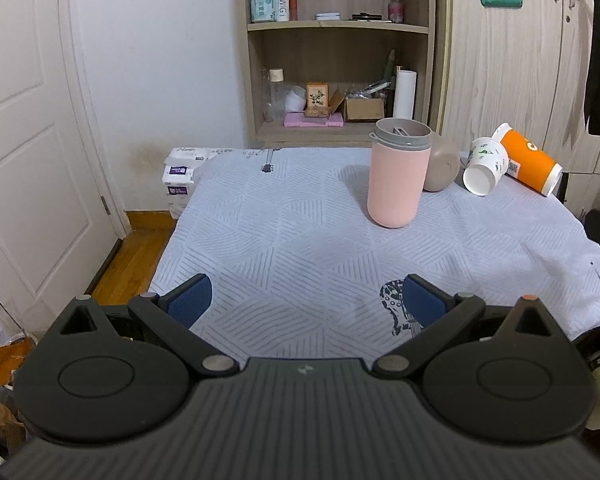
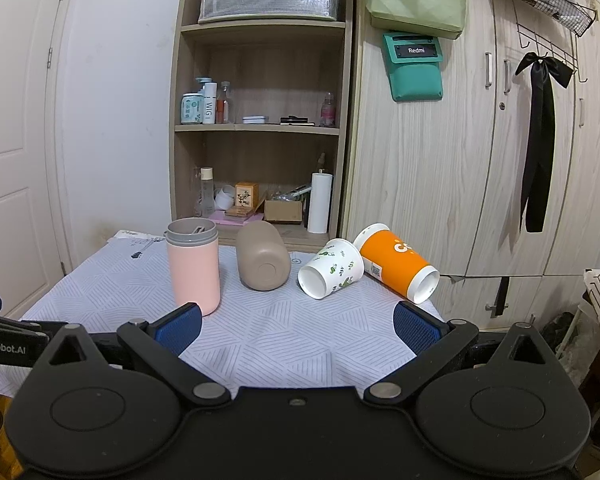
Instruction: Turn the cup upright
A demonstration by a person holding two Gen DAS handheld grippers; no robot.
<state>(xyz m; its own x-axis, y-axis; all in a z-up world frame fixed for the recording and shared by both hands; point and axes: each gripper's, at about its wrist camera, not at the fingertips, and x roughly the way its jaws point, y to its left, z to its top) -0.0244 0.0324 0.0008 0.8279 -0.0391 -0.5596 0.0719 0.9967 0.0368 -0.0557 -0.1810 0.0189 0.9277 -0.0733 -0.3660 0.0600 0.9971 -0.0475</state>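
Observation:
A pink cup (image 1: 396,176) (image 2: 194,270) with a grey rim stands upright on the patterned cloth. Behind and right of it a tan cup (image 1: 442,170) (image 2: 263,258) lies on its side, base toward me. A white leaf-print paper cup (image 1: 485,166) (image 2: 332,268) lies on its side, mouth toward me. An orange paper cup (image 1: 530,160) (image 2: 396,260) lies tipped beside it. My left gripper (image 1: 306,302) is open and empty over the near cloth. My right gripper (image 2: 296,326) is open and empty, short of the cups.
The table (image 1: 284,240) is covered by a pale blue cloth. A wooden shelf unit (image 2: 260,132) and wardrobe doors (image 2: 480,160) stand behind it. A white door (image 1: 24,140) and wooden floor are to the left. Tissue packs (image 1: 178,180) sit at the table's far left corner.

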